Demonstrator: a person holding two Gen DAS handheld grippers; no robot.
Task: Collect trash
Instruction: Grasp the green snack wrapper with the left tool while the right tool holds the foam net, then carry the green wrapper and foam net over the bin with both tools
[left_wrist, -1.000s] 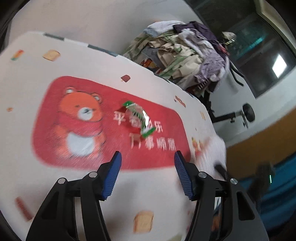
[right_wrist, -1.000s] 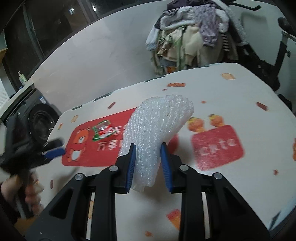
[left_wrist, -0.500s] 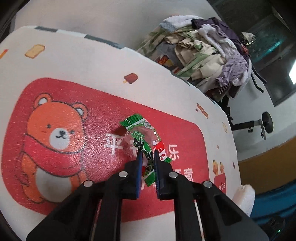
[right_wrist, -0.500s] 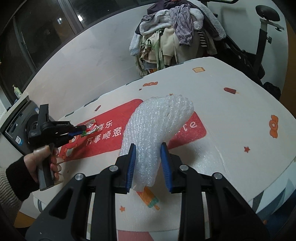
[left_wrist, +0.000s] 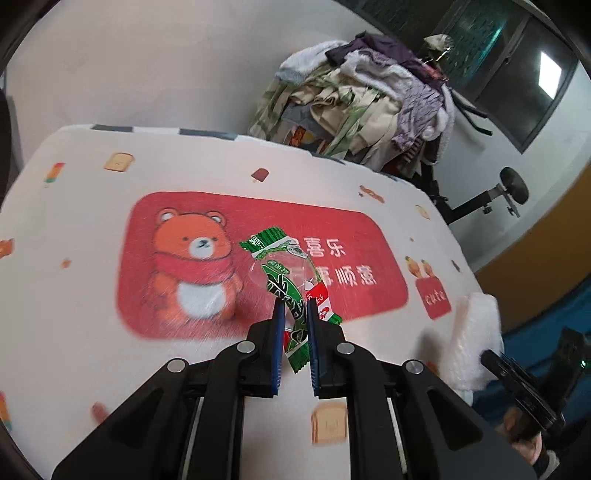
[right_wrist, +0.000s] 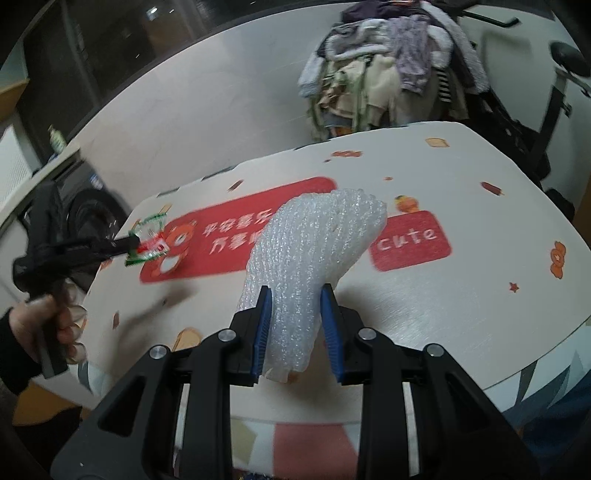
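A green, red and clear snack wrapper hangs between the blue pads of my left gripper, which is shut on it and holds it above the table. The right wrist view shows that same wrapper at the tip of the left gripper, over the table's left edge. My right gripper is shut on a roll of white bubble wrap, which sticks up and forward from its pads. The bubble wrap also shows at the right of the left wrist view.
The table wears a white cloth with a red bear panel. A heap of clothes lies on an exercise bike behind it. A washing machine stands at the far left. A hand grips the left tool.
My left gripper went from open above the wrapper to shut on it, then lifted it off the red panel. My right gripper kept hold of the bubble wrap while the view swung sideways.
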